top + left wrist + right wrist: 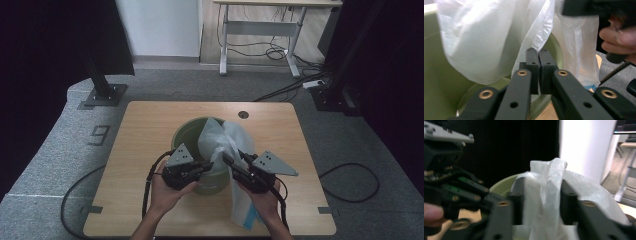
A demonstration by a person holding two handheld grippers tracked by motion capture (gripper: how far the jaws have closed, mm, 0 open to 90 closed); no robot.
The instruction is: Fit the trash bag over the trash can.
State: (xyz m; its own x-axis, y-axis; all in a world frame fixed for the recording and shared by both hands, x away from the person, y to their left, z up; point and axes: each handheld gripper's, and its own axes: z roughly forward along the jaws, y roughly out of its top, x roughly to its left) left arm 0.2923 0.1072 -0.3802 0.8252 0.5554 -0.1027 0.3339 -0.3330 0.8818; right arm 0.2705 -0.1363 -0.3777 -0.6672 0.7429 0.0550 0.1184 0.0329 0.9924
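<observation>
A: Progress?

B: Partway, by the look of it. One white plastic bag [220, 137] bunched over the green bin [186, 131], part inside, part hanging over the near rim toward the desk's [145, 130] near edge. Not yet spread around the rim.

A: Left gripper [204, 167]?

B: Fingers [533, 65] pressed together, with nothing clearly between them; bag just beyond the tips.

A: Right gripper [231, 159]?

B: Fingers [568, 201] apart at a middling width, a fold of bag hanging between, not pinched.

A: Left to do?

B: Probably opening the bag's mouth and folding it over the rim.

A: Count?

B: One bin, one bag, two grippers.
</observation>
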